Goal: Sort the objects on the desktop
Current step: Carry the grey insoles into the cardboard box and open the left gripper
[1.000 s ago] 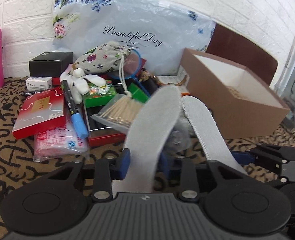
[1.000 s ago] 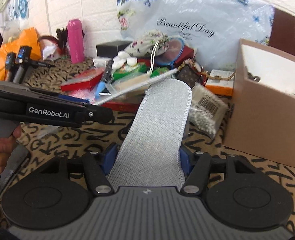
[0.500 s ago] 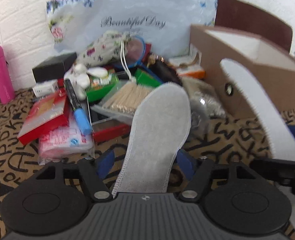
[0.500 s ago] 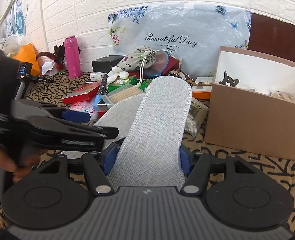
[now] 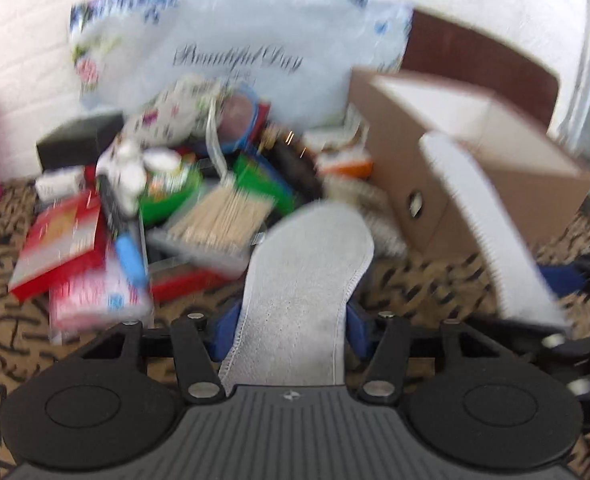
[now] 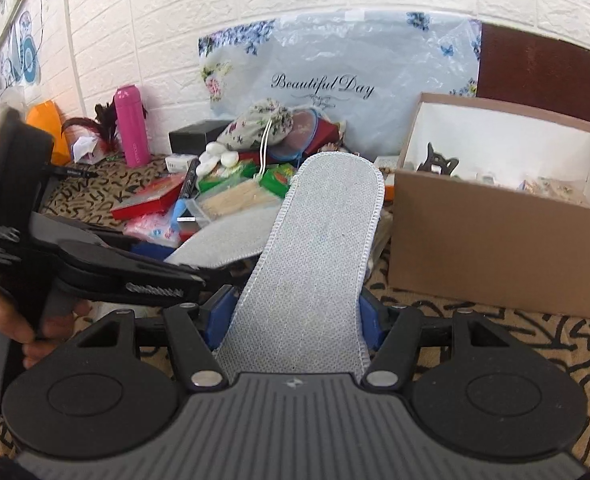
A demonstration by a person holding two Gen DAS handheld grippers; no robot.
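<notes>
One light, floppy insole (image 5: 303,280) was pinched at its heel by each gripper (image 6: 295,320), toe ends left unsupported.

The whole left wrist view is smeared by motion blur: the pile (image 5: 183,200) at 10 o'clock is reduced to colour patches and the bag's (image 5: 239,60) lettering is barely legible. The insole (image 5: 307,280) heel is hidden under the left gripper (image 5: 289,330). In the right view, the second insole's (image 6: 315,264) heel is covered likewise, and the box (image 6: 495,248) is cut off at 3 o'clock
</notes>
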